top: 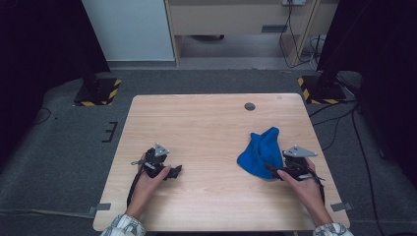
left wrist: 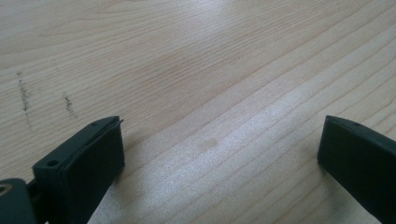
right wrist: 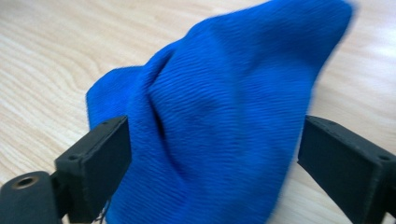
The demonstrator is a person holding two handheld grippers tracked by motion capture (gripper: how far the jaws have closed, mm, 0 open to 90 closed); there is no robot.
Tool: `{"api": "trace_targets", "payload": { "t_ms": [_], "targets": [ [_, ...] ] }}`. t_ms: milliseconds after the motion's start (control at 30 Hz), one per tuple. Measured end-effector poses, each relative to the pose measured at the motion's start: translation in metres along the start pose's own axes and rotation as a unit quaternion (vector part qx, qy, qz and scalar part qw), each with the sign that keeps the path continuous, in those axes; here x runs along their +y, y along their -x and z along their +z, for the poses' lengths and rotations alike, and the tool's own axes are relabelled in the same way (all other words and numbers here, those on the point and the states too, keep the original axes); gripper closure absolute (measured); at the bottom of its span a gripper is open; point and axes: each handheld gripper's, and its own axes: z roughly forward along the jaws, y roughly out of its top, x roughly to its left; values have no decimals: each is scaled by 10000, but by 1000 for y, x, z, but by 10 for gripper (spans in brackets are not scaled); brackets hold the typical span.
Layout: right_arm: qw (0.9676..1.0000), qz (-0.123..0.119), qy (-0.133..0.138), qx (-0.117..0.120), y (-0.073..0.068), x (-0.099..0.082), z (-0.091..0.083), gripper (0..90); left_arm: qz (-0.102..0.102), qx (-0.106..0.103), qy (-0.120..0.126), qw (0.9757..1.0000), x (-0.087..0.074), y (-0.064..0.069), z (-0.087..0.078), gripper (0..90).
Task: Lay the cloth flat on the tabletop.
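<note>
Right tool [right wrist: 210,154], jaws wide around a bunched blue cloth [right wrist: 224,116] near the desk's [top: 206,123] right edge, must close next; left tool [left wrist: 219,158] rests wide, empty.

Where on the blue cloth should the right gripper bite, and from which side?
Probably the raised fold of the blue cloth, approached from the person's side. It bunches into a peak between the open jaws of the right gripper, giving them thick fabric to pinch, unlike the flat edges on the table.
</note>
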Motion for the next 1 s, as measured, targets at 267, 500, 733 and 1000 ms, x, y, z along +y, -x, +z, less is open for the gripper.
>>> {"api": "trace_targets", "payload": {
  "t_ms": [267, 500, 733, 1000],
  "targets": [
    [9988, -146, -468, -12, -7, -2, 20, 195, -10, 8, 0, 10000, 0, 0, 0, 0],
    [9983, -221, -518, 118, -7, -2, 17, 737, 23, -13, 30, 10000, 0, 2, -1, 7],
    [9966, -140, -224, 778, -27, 10, 11, 794, 231, -54, 88, 9997, 7, 16, -1, 84],
    [9902, -444, -159, 1314, -74, 25, 25, 793, 277, -85, 207, 9994, 7, 21, -5, 101]
  ]
}}
